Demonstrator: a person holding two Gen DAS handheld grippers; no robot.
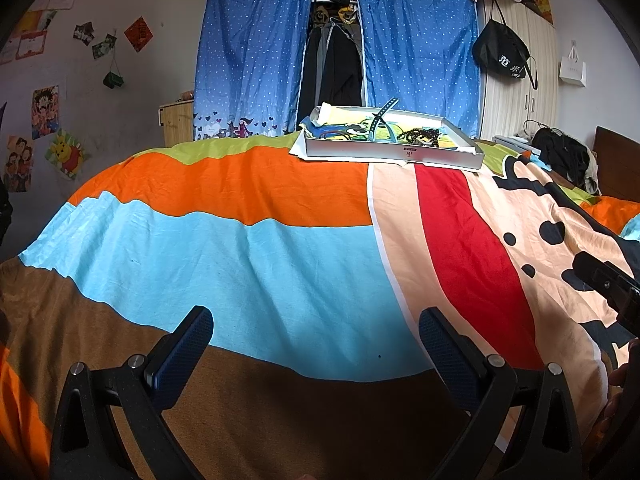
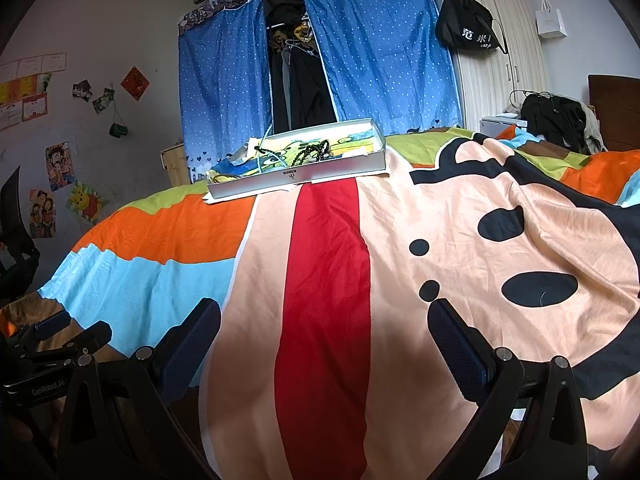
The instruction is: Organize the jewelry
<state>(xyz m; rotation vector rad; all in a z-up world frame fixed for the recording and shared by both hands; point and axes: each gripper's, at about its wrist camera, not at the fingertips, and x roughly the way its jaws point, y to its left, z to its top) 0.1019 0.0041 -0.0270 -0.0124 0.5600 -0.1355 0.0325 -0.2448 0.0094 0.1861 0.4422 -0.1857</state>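
A shallow grey box point(image 1: 400, 154) point(image 2: 304, 178) sits on the far side of the bed. Inside it lie a dark bead necklace point(image 1: 422, 135) point(image 2: 314, 151), a thin blue strap point(image 1: 378, 120) and other small pieces on a cartoon-printed lining. My left gripper point(image 1: 316, 332) is open and empty, low over the blue and brown part of the bedspread, far from the box. My right gripper point(image 2: 324, 328) is open and empty over the red stripe, also far from the box. The left gripper shows at the left edge of the right wrist view point(image 2: 60, 330).
A colourful bedspread point(image 1: 240, 248) point(image 2: 460, 220) covers the bed. Behind it hang blue dotted curtains point(image 1: 256, 52) around a wardrobe. A black bag point(image 1: 502, 52) hangs on a white cupboard at right. Dark clothes point(image 2: 556, 116) lie at the far right.
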